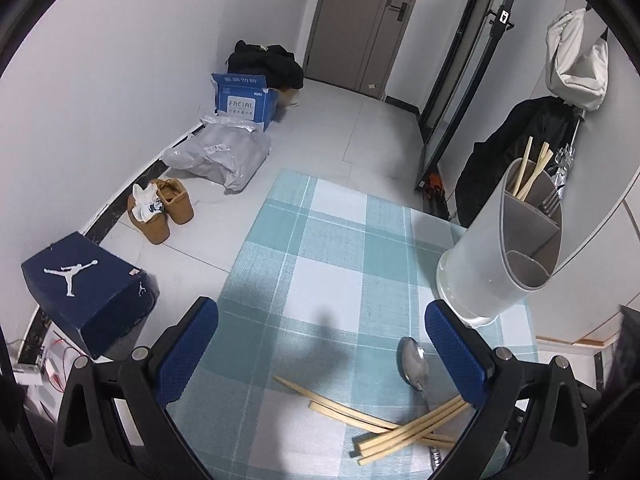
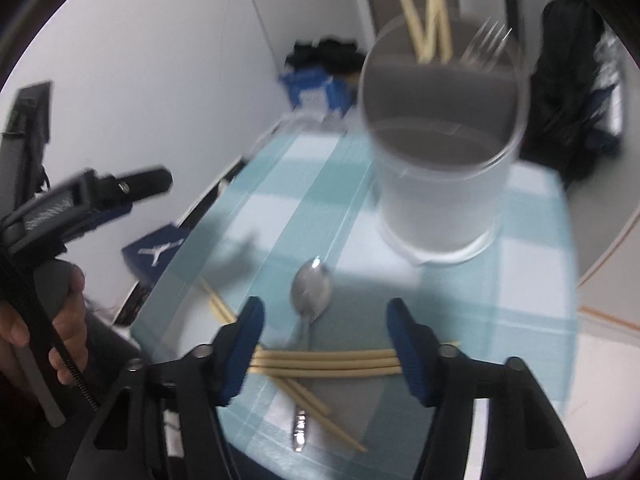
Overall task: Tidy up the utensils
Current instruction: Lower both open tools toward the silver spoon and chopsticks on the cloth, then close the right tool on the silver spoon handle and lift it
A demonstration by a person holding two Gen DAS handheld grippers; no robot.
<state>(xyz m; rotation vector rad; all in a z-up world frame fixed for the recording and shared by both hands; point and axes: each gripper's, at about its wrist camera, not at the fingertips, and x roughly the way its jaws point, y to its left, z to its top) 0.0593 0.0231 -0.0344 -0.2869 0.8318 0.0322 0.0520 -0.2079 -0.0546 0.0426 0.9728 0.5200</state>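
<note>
Loose chopsticks [image 1: 404, 428] lie crossed on the checked cloth [image 1: 332, 248] at the near edge of the table, with a spoon [image 1: 413, 360] among them, bowl pointing toward the holder [image 1: 500, 248]. In the left wrist view about 6 sticks can be made out, but they overlap and the left gripper's finger covers some ends, so the count is uncertain. The spoon's handle runs under the sticks; only its tip shows again near the frame's bottom.

The holder stands upright on the cloth, beyond the spoon. It has grey dividers inside. 3 chopsticks [image 1: 530, 172] stand in the far compartment and 1 fork [image 1: 550, 202] in the one beside it; only the fork's tines show. The nearest compartment shows nothing sticking out.

The left gripper [image 1: 320, 356] hangs over the cloth with jaws released, wide apart, nothing between them. The right gripper [image 2: 324, 340] is also spread, its fingers either side of the spoon and over 3 parallel sticks [image 2: 324, 362]; the right wrist view is motion-blurred, so contact with the sticks is hard to judge.

On the floor: 1 dark shoebox [image 1: 84, 292], 2 tan shoes [image 1: 164, 210], 1 grey bag [image 1: 224, 156], 1 blue carton [image 1: 244, 100].
</note>
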